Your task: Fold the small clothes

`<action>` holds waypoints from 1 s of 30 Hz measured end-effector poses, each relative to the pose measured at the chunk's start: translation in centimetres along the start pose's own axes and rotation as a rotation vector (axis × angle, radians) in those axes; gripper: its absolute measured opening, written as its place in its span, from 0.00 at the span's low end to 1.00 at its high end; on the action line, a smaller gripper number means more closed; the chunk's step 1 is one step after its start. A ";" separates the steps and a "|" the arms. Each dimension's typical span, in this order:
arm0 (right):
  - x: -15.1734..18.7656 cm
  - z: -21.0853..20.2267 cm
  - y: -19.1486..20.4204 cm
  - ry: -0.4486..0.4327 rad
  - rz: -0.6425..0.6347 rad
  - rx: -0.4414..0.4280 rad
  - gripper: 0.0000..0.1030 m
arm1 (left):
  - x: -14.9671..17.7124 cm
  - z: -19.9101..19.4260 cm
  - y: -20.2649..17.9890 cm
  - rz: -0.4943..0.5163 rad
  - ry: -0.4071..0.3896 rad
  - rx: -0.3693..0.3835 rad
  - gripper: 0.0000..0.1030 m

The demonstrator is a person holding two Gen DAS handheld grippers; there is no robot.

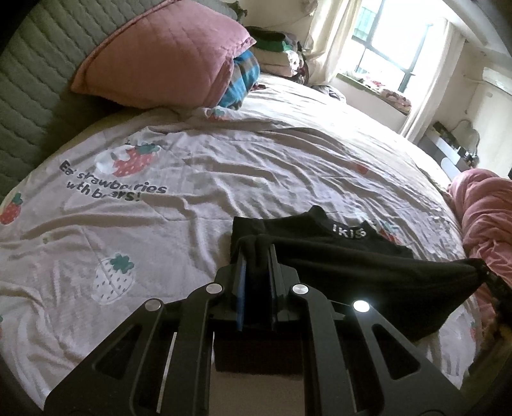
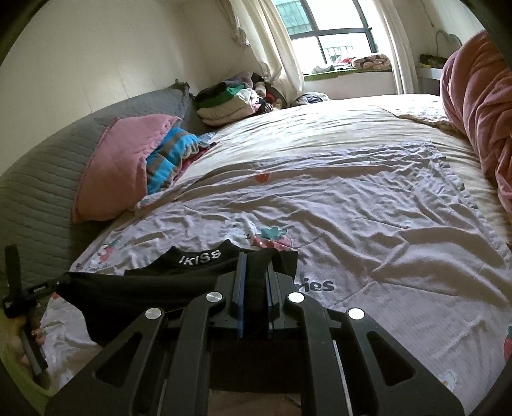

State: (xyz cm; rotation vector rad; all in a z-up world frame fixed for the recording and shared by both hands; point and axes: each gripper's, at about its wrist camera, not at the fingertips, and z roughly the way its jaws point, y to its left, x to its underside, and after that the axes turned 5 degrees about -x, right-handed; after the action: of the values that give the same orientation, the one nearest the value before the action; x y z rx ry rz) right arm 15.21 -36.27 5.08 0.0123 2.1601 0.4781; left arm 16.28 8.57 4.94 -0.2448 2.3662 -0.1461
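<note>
Your left gripper (image 1: 256, 252) and right gripper (image 2: 256, 265) each have their fingers clenched on an edge of the black underwear (image 1: 368, 268). You hold it stretched between them, just above the strawberry-print bedsheet (image 1: 198, 179).

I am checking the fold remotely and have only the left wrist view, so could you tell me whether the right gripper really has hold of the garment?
Observer: Yes, the right gripper is shut on the black garment.
Operator: Thank you. What does my view miss at the far end?
Observer: A green ledge under the window.
Operator: Anything on my side?
Observer: A hand holds the left gripper's handle.
</note>
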 end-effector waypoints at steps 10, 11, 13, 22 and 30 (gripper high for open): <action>0.2 3.4 -0.7 0.043 -0.001 0.044 0.09 | 0.3 3.5 -0.1 0.021 0.020 -0.035 0.05; 0.2 3.7 -0.7 0.047 -0.001 0.048 0.09 | 0.3 3.9 -0.1 0.024 0.023 -0.038 0.05; 0.4 4.4 -0.8 0.059 0.006 0.056 0.09 | 0.4 4.4 -0.1 0.030 0.026 -0.043 0.05; 1.1 6.7 -1.2 0.088 0.019 0.099 0.14 | 0.6 6.0 0.1 0.056 0.031 -0.066 0.10; 1.5 5.7 -0.5 0.051 0.004 0.135 0.40 | 0.5 4.8 1.2 0.036 -0.005 -0.058 0.27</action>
State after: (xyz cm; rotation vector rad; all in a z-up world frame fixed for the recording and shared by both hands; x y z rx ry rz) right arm 18.84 -34.58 0.79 0.0804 2.2394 0.3375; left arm 19.09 9.49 0.94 -0.2298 2.3709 -0.0594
